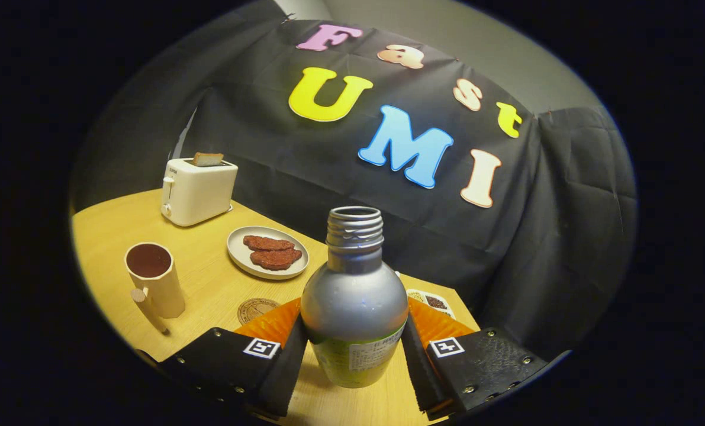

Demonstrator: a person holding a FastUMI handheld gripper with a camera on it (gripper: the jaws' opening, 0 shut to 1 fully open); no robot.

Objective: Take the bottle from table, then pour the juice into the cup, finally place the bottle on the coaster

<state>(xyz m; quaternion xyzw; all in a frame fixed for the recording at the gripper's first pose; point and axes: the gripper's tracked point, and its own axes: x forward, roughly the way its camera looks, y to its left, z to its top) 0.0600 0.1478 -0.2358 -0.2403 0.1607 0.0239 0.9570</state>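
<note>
A silver bottle [354, 302] with no cap stands upright between the two fingers of the tongs [354, 355], its open threaded mouth at the top and a green label around its lower body. Both fingers press against the bottle's sides at label height, so the tongs are clamped on it, spread only as wide as the bottle's body. The base of the bottle appears to sit just above or barely on the pale wooden desk [109, 236]; which of the two cannot be told. Because the mouth is uncapped, any early tilt on the way to the cup [154, 278] could spill juice onto the desk. The body is smooth, rounded and looks beaded with moisture, so it may slip or twist in the grip once tipped. The cup, a tan mug with a peg handle and dark inside, stands well off to the left and beyond the fingers. The round coaster [256, 309] lies on the desk just ahead of the left finger, between cup and bottle. A plate of brown patties [268, 251] sits beyond the coaster, close enough to be splashed or clipped. A white toaster [198, 189] stands farther back.
</note>
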